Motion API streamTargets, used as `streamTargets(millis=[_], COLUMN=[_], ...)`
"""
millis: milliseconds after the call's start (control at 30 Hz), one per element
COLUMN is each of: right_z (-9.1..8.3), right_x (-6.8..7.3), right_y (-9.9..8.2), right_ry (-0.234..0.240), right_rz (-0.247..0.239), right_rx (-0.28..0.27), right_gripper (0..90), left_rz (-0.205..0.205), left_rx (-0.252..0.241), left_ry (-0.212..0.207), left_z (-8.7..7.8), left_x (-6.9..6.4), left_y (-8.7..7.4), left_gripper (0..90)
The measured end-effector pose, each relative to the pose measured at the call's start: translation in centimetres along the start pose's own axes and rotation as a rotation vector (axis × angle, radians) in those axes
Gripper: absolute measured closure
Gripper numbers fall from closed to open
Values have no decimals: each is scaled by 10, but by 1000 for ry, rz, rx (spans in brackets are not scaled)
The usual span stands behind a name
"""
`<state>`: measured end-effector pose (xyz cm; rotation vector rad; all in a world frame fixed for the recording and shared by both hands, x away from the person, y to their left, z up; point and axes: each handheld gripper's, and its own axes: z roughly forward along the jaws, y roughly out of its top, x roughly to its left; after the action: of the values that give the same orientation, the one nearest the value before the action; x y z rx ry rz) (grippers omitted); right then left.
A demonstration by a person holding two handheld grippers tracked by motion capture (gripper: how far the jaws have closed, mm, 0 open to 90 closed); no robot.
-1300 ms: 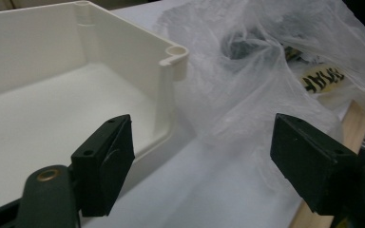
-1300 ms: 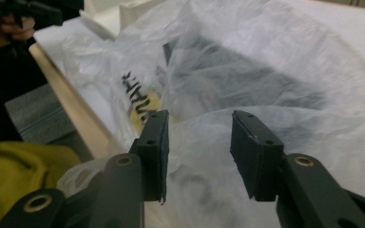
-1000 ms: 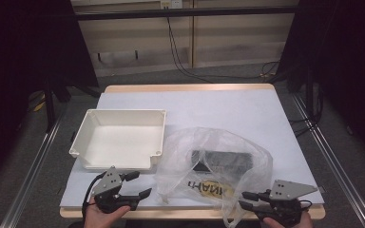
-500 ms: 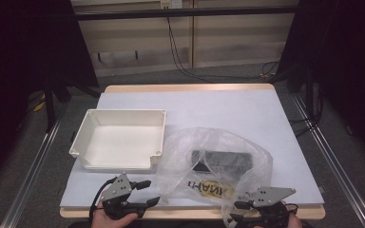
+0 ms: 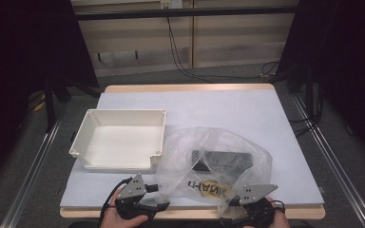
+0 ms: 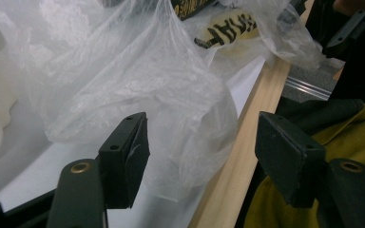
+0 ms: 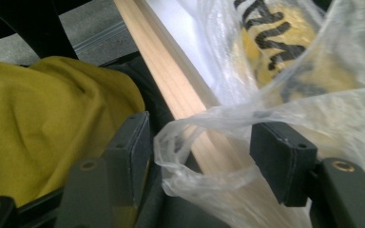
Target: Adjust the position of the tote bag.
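Right gripper view showed the right gripper (image 7: 197, 156) with its 2 jaws just opened, a fold of the plastic bag (image 7: 285, 80) loose between them, unpinched. Left gripper (image 6: 202, 147) jaws stood apart at the bag's lower-left edge. Bag lay released, lower centre of table (image 5: 228, 102).

Both hands come in at the near edge of the worktop (image 5: 266, 123), each holding a claw. The left claw (image 5: 158, 205) sits at near left, its grey plate tilted up, pointing right and level along the near edge; its jaws stand apart with a fold of the bag (image 6: 161, 95) between them, the pads not pressing on it. The right claw (image 5: 228, 209) sits at near right, pointing left. Its jaws have just been opening and stand apart, a bag edge loose between them.
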<state>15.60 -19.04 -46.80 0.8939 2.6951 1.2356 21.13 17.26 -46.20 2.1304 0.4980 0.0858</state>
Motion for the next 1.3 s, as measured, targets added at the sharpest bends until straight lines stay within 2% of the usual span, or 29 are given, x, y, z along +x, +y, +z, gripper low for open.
streamTargets(millis=[133,200,367,433,467,567,600,667,733,800,967,1033,1200,1300], right_z=[9,13,18,19,20,20,20,24,26,30,28,25,15,9], right_x=[0,0,1,1,1,1,1,1,2,4,1,0,-3,-5], right_y=[4,5,4,4,5,6,6,5,4,4,4,4,6,7], right_ry=[8,16,46,43,56,58,58,68,70,69,71,74,71,73], right_rz=[-16,-22,-30,-34,-37,-31,-31,-32,-36,-47,-39,-30,-19,-14], right_rx=[14,18,20,26,28,23,23,36,48,61,39,19,-38,-64], right_gripper=[409,452,586,596,629,631,631,611,608,687,871,892,900,900], left_rz=[-5,-5,-6,-12,1,5,12,9,15,1,3,4,-17,-6], left_rx=[9,26,18,13,38,35,49,45,60,47,21,22,-10,-17], left_ry=[-8,-7,-18,-25,-23,-39,-37,-59,-55,-62,-80,-82,-88,-87], left_z=[5,6,8,10,13,17,17,19,19,17,15,14,10,8], left_x=[3,4,5,5,4,1,0,0,0,0,0,-1,-2,-2], left_y=[0,-1,-1,0,2,3,4,4,4,4,4,5,4,5], left_gripper=[376,423,569,603,608,660,660,760,783,842,868,869,869,869])
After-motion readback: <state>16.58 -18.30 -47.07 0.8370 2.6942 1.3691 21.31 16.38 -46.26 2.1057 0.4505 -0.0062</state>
